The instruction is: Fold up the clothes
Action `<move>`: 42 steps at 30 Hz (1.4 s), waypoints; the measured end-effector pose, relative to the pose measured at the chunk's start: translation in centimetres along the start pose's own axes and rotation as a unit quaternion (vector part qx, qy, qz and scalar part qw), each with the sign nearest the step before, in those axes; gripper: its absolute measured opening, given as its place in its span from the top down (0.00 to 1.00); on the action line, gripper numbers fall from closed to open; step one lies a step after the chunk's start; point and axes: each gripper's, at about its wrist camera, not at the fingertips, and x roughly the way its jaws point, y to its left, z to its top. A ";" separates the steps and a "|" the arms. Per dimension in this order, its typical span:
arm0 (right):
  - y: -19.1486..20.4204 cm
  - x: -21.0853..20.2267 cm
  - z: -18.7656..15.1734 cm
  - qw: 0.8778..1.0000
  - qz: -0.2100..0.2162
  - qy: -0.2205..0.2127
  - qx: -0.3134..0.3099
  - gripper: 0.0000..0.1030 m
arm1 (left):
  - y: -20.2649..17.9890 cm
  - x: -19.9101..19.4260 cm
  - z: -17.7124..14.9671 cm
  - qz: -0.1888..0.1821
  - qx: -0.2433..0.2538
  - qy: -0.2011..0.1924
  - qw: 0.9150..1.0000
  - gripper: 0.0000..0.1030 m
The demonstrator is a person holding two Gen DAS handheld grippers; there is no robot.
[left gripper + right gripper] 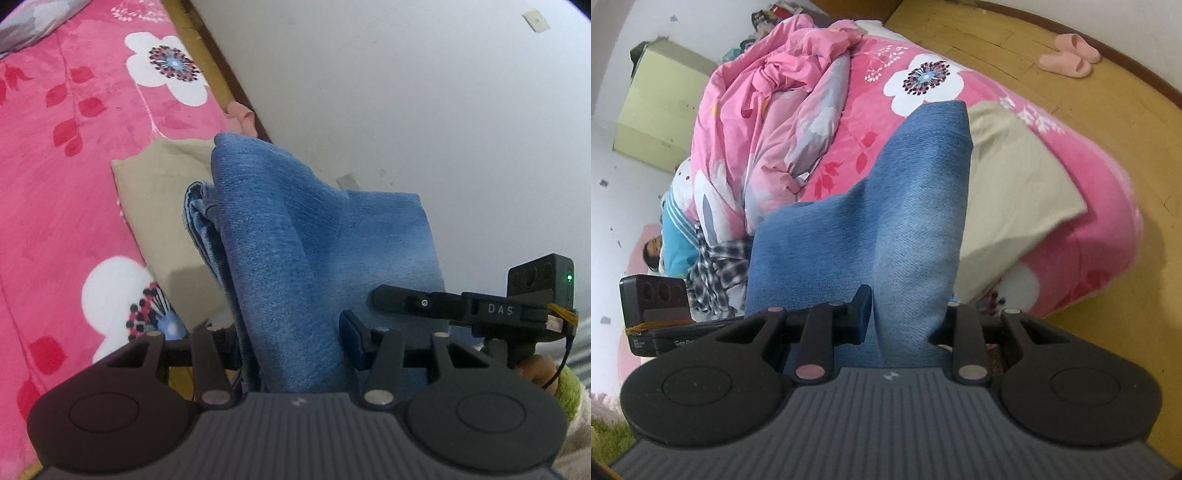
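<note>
A blue denim garment (295,236) is held lifted above the pink floral blanket (55,177) of the bed, with a beige folded cloth (1015,184) lying beneath it near the bed's edge. One bunched end is clamped in the left gripper (295,339), the other in the right gripper (905,321), each set of jaws partly closed on thick fabric. The denim is judged heavy and fairly stiff, not slippery, so creases should be kept once pressed; it is best taken at the hems or corners, where layers stay together. Pink slippers (1067,55) are seen on the wooden floor (960,33).
</note>
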 end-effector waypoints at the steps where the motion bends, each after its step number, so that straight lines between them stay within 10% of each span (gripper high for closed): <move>1: -0.2 0.4 0.8 1.000 0.000 0.006 -0.005 0.76 | 0.1 0.4 0.4 0.004 -0.007 -0.003 1.000 0.51; 20: -8.5 16.5 17.9 0.974 0.067 0.169 -0.138 0.76 | 6.7 13.5 6.6 0.108 -0.171 -0.093 0.975 0.51; 27: -15.2 21.5 18.7 0.975 0.109 0.184 -0.059 0.76 | 10.7 17.2 6.6 0.121 -0.202 -0.075 0.969 0.46; 34: -16.0 20.7 18.0 0.979 0.100 0.178 -0.017 0.63 | 11.2 15.6 7.3 0.110 -0.203 -0.063 0.971 0.45; 42: -16.1 20.4 17.0 0.972 0.137 0.189 0.026 0.72 | 12.2 15.0 8.0 0.094 -0.188 -0.040 0.977 0.49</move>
